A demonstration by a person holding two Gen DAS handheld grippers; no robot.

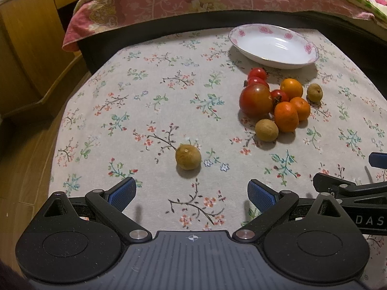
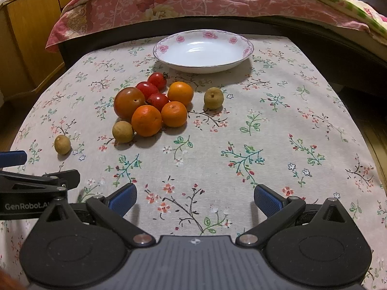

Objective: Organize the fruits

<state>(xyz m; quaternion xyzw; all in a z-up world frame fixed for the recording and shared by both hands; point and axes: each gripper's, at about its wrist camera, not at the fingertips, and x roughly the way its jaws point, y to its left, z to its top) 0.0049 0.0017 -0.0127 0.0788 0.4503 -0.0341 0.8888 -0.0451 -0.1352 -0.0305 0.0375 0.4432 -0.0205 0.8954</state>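
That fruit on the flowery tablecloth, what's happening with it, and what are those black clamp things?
A person holds a two-finger gripper in each hand to sort the fruit. Both the left gripper and the right gripper hover open over the tablecloth, holding nothing. The white dish has no fruit in it. A big tomato, cherry tomatoes and oranges sit bunched together in front of it, and one small brown fruit lies apart, right ahead of the left gripper.

floral tablecloth [image 2: 278, 130], pink-rose-rimmed white plate [image 2: 169, 48]
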